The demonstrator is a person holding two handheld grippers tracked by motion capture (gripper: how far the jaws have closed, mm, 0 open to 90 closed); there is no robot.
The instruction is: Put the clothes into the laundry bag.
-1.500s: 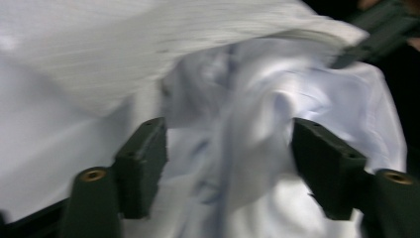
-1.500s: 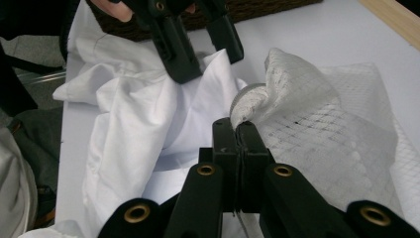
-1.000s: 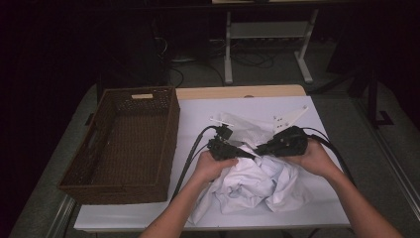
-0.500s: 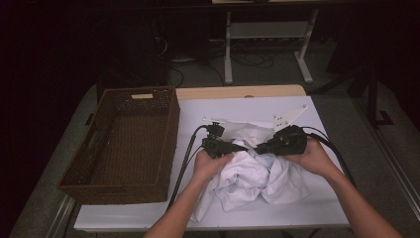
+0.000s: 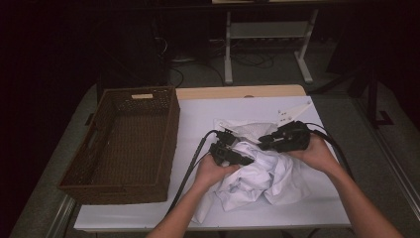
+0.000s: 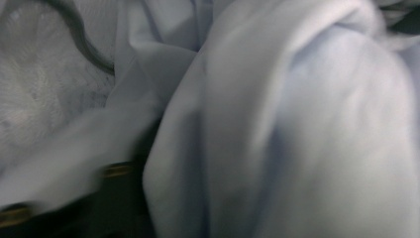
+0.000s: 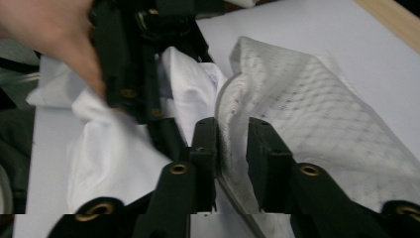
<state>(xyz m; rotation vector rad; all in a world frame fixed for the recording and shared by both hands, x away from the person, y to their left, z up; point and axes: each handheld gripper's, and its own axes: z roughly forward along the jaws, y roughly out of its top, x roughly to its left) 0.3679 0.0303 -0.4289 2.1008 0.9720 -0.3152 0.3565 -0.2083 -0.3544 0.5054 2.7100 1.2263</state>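
- The white garment (image 5: 257, 173) lies crumpled on the table (image 5: 198, 119), with smooth folds and a mesh panel (image 7: 297, 114).
- Right tool (image 7: 232, 144): jaws just opening, mesh edge loose between them.
- Left tool (image 5: 242, 159): buried in cloth, grip unclear.

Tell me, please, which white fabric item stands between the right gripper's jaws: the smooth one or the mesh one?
The white mesh bag: its edge runs between the right gripper's jaws, while the smooth white garment lies beside them.
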